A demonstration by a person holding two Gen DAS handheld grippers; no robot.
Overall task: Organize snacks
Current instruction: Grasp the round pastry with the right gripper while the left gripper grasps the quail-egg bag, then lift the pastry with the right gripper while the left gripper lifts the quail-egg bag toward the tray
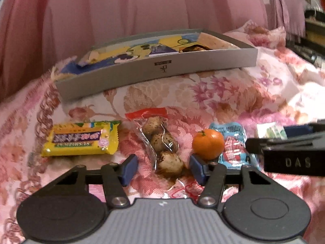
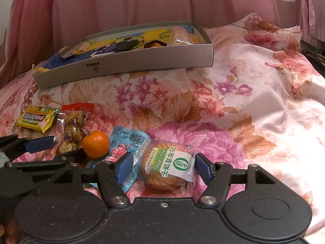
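A row of snacks lies on a flowered bedspread. From the left: a yellow bar, a clear pack of speckled eggs, a small orange, a blue packet partly under the orange, and a round biscuit in a clear wrapper.

The left gripper is spread wide, its blue pads on either side of the near end of the egg pack, gripping nothing. The right gripper is also spread, its pads flanking the biscuit; the right pad seems to touch the wrapper's edge, though this is hard to tell.

Behind the row sits a shallow grey box already holding wrapped snacks. A pink curtain hangs behind.
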